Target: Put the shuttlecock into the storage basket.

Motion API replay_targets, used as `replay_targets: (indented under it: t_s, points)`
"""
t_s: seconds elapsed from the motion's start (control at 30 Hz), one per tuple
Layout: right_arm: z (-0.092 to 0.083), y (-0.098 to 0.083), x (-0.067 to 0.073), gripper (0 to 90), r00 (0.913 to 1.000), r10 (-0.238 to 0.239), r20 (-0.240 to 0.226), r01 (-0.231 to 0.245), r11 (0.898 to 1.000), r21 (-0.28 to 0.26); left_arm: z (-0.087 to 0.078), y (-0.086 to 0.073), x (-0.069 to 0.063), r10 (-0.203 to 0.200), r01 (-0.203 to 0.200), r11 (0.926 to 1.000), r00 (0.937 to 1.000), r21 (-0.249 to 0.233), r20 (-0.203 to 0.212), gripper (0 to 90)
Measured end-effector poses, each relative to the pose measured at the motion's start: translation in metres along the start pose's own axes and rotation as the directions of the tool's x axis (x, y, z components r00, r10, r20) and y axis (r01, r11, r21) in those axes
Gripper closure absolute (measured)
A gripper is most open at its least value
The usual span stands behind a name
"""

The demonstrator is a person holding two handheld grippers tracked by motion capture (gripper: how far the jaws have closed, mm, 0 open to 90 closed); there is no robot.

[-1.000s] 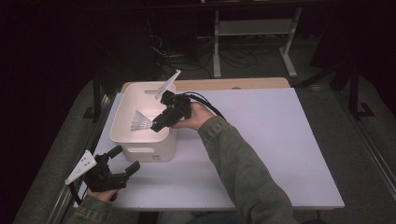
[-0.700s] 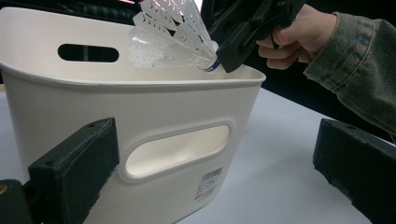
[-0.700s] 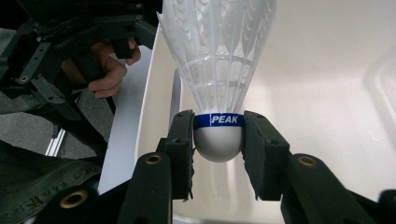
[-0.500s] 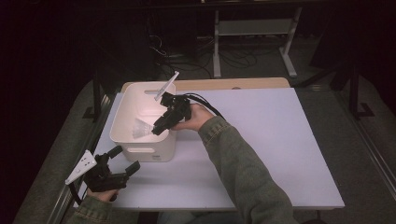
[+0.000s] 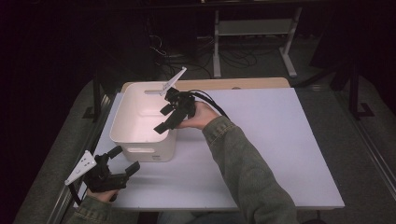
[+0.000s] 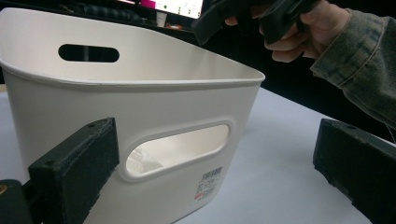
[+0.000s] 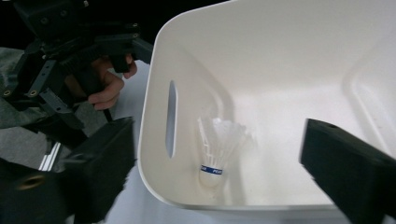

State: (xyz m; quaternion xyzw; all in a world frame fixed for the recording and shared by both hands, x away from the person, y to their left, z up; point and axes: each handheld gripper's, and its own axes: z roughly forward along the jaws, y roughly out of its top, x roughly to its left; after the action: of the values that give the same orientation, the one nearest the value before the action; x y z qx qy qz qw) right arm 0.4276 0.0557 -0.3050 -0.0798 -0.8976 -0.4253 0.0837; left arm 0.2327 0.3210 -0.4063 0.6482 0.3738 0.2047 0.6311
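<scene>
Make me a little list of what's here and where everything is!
bin: white, on the table
shuttlecock: lying inside the bin, near the wall with the handle slot
right gripper: above the bin; jaws have just been opening, nothing between them
left gripper: open, near the table's front edge, pointing at the bin

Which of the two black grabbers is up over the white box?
The right gripper is. It hangs open above the white bin, where a shuttlecock lies. The left gripper, also open, sits low at the table's near edge, outside the bin.
</scene>
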Motion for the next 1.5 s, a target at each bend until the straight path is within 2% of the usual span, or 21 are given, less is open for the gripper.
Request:
replay_targets:
  t_s: [0.07,0.13,0.4,0.57,0.8,0.87,0.9,1.17,1.5]
  points:
    - [-0.005,0.0,0.001,0.0,0.9994,0.006,0.034,-0.005,1.0,-0.008,0.0,0.0,0.0,-0.003,0.003,1.0,1.0,-0.002,0.0,0.0]
    - [-0.008,-0.001,0.001,0.0,0.9989,-0.004,0.047,0.005,1.0,-0.023,0.0,0.0,0.0,-0.003,0.003,1.0,1.0,0.001,-0.001,0.0]
    - [-0.03,-0.005,0.006,0.0,0.994,0.015,0.108,-0.01,0.999,-0.05,0.0,0.0,0.0,0.003,-0.002,1.0,1.0,0.001,-0.001,0.0]
    - [-0.044,-0.009,0.008,0.0,0.9926,0.0,0.121,0.009,0.997,-0.076,0.0,0.0,0.0,0.007,-0.007,1.0,1.0,-0.005,0.0,0.0]
    - [-0.06,-0.018,0.01,0.0,0.9892,0.015,0.146,-0.001,0.995,-0.096,0.0,0.0,0.0,0.008,-0.008,1.0,1.0,-0.004,-0.001,0.0]
    - [-0.064,-0.021,0.011,0.0,0.9892,0.018,0.146,-0.002,0.994,-0.107,0.001,0.0,-0.001,-0.008,0.008,0.9998,1.0,-0.017,0.002,0.0]
    - [-0.066,-0.023,0.01,0.0,0.9885,0.016,0.151,0.0,0.994,-0.107,0.0,0.0,-0.001,0.002,-0.002,0.9999,1.0,-0.01,0.001,0.0]
    - [-0.079,-0.04,0.011,0.0,0.984,0.039,0.174,-0.018,0.992,-0.124,0.001,0.0,-0.001,-0.005,0.005,0.9999,1.0,-0.01,-0.001,0.0]
    - [-0.097,-0.059,0.014,0.0,0.977,0.079,0.198,-0.048,0.987,-0.154,0.0,0.0,0.0,0.005,-0.005,1.0,1.0,0.007,-0.006,0.0]
